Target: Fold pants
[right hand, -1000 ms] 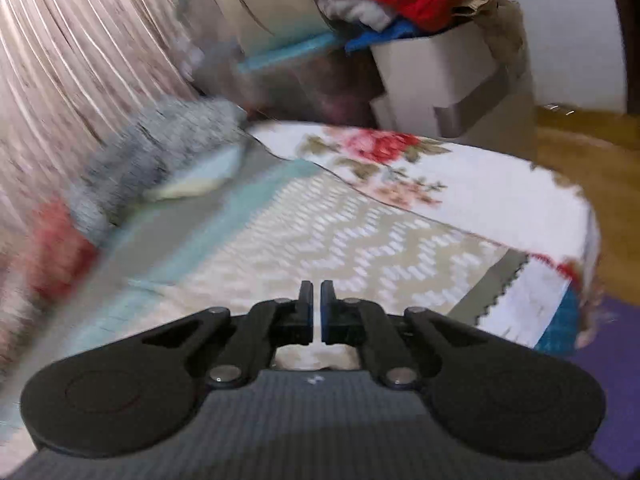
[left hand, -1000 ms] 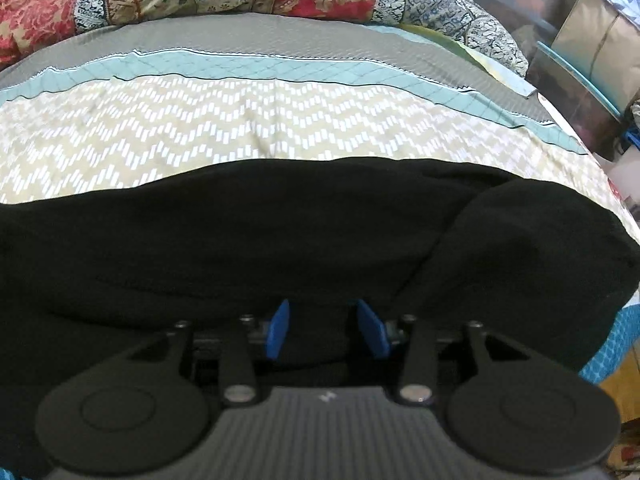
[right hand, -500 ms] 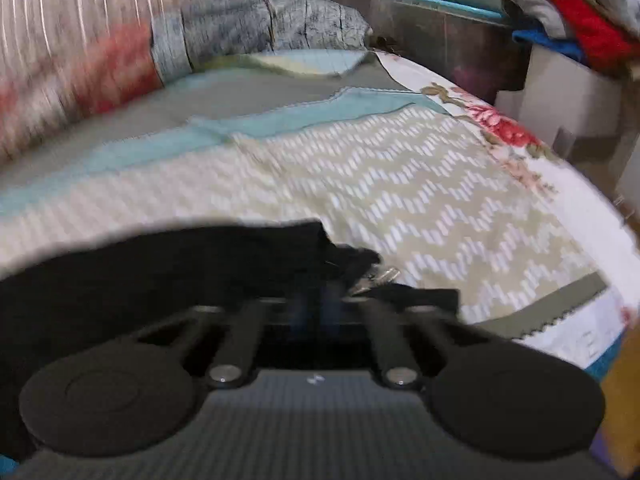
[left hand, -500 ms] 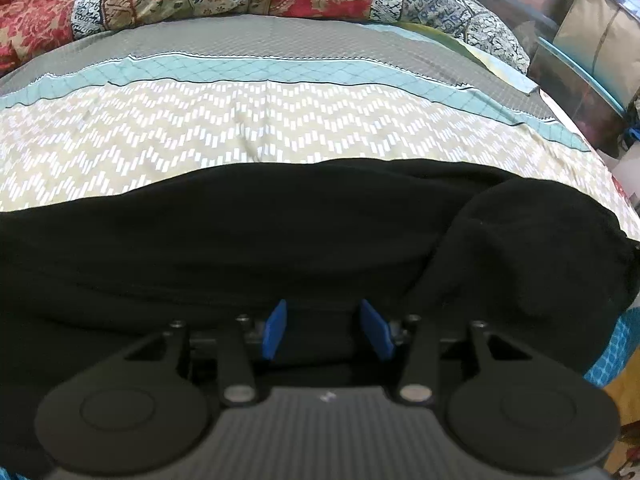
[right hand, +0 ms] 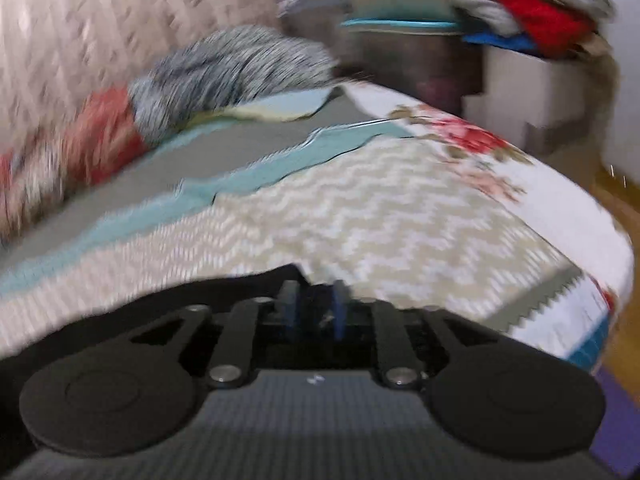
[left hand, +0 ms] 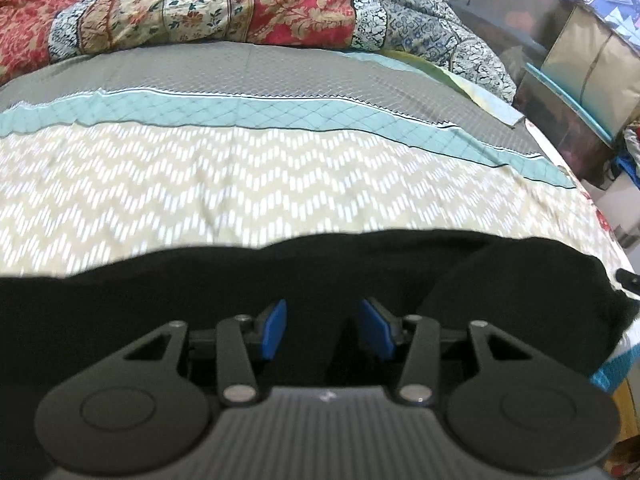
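Note:
Black pants (left hand: 200, 300) lie across the near side of the bed and fill the lower part of the left wrist view. My left gripper (left hand: 322, 328) hovers over them, its blue pads (left hand: 274, 330) standing apart with only dark cloth behind the gap. In the blurred right wrist view, one end of the pants (right hand: 160, 308) reaches just past my right gripper (right hand: 313, 312). Its jaws are opening, with black cloth lying under and between the pads; I see no pinch.
A chevron, teal and grey bedspread (left hand: 280, 184) covers the bed beyond the pants. A patchwork quilt (left hand: 200, 4) is bunched at the far side. Storage boxes (left hand: 592, 60) and a clothes pile (right hand: 532, 20) stand past the bed's right end, by wooden floor (right hand: 624, 208).
The left gripper drew back, so more bedspread shows above the pants. The right gripper, shut before, swung round to the pants' end and its pads now stand apart.

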The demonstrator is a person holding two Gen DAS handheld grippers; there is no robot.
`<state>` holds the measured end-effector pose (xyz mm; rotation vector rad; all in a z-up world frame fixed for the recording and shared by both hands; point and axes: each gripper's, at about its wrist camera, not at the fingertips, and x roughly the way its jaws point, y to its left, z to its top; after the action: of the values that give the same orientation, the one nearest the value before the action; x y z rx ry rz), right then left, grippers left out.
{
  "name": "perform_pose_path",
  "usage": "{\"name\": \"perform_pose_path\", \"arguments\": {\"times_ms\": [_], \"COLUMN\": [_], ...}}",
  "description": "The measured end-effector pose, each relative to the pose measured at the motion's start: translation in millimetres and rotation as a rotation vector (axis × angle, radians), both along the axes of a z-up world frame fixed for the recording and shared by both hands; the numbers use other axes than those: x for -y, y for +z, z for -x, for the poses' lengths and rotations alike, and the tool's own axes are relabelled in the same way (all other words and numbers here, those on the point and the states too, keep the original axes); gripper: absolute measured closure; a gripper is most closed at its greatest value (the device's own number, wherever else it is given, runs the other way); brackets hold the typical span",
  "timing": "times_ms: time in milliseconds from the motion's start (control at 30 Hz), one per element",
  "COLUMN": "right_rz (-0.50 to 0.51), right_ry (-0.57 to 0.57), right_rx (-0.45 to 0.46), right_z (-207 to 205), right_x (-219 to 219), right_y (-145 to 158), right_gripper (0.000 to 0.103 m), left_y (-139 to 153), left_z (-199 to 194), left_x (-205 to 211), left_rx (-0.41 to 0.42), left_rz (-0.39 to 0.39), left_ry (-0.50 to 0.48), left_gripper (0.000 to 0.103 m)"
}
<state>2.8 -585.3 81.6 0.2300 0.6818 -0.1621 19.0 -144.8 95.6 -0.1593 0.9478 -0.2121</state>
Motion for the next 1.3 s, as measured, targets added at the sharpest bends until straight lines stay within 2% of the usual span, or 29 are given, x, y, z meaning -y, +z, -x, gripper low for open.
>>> {"name": "perform_pose_path", "arguments": {"times_ms": [67,133,167,200,233,300,367,400,467,500,567,600,633,700,833,900,967,1033,1100,1200,1300], "right_rz": [0.041,0.076,0.1,0.13,0.138,0.15,0.17,0.152,0.093,0.08,0.142,0.168,0.158,0.04,-0.141,-0.221,-0.303,-0.395,-0.448,-0.498,-0.5], "right_ry": [0.046,0.076,0.085,0.095,0.104,0.087,-0.01,-0.078,-0.143,-0.134,-0.089,-0.085,-0.094,-0.131,-0.229,-0.22,-0.216,-0.212,-0.226,-0.224,-0.214], "right_rx": [-0.032,-0.084,-0.107,-0.124,-0.119,-0.048,0.03,0.047,0.01,-0.034,-0.102,-0.085,-0.064,0.013,0.187,0.238,0.263,0.263,0.235,0.234,0.243], "right_z": [-18,-29,-35,-37,-33,-20,-10,-10,-14,-20,-26,-23,-20,-3,49,78,98,109,100,82,67], "right_x": [-17,-31,-33,-37,-40,-38,-24,-8,14,18,12,10,9,19,40,46,51,51,46,45,41], "right_y": [-7,-18,-24,-27,-25,-11,4,7,1,-9,-26,-27,-22,-8,13,10,0,-16,-31,-44,-44], "right_gripper": [0.054,0.056,0.075,0.076,0.077,0.079,0.079,0.079,0.079,0.077,0.071,0.071,0.064,0.054,0.052,0.037,0.027,0.025,0.025,0.025,0.025], "left_y": [-4,-11,-15,-17,-19,-21,-23,-24,-28,-30,-31,-29,-28,-22,-1,6,8,4,-2,-11,-19], "left_z": [-11,-19,-22,-24,-26,-29,-33,-36,-41,-43,-44,-45,-44,-42,-23,-12,-1,7,14,20,22], "left_x": [4,9,12,15,19,28,35,41,51,55,59,60,60,54,39,39,47,58,71,82,84], "left_rx": [-0.023,-0.05,-0.06,-0.066,-0.067,-0.056,-0.042,-0.036,-0.027,-0.026,-0.015,-0.013,-0.013,-0.024,0.003,0.011,0.009,-0.008,-0.025,-0.056,-0.085], "left_rz": [-0.001,0.005,0.005,0.003,0.003,0.003,-0.009,-0.02,-0.066,-0.087,-0.111,-0.117,-0.115,-0.079,0.048,0.088,0.103,0.101,0.088,0.071,0.065], "left_ry": [-0.001,-0.004,-0.006,-0.007,-0.01,-0.026,-0.036,-0.042,-0.043,-0.043,-0.047,-0.05,-0.051,-0.035,0.007,-0.007,-0.05,-0.101,-0.143,-0.169,-0.161], "left_gripper": [0.062,0.062,0.062,0.062,0.062,0.062,0.062,0.062,0.061,0.06,0.059,0.059,0.059,0.059,0.059,0.059,0.059,0.059,0.059,0.059,0.059]}}
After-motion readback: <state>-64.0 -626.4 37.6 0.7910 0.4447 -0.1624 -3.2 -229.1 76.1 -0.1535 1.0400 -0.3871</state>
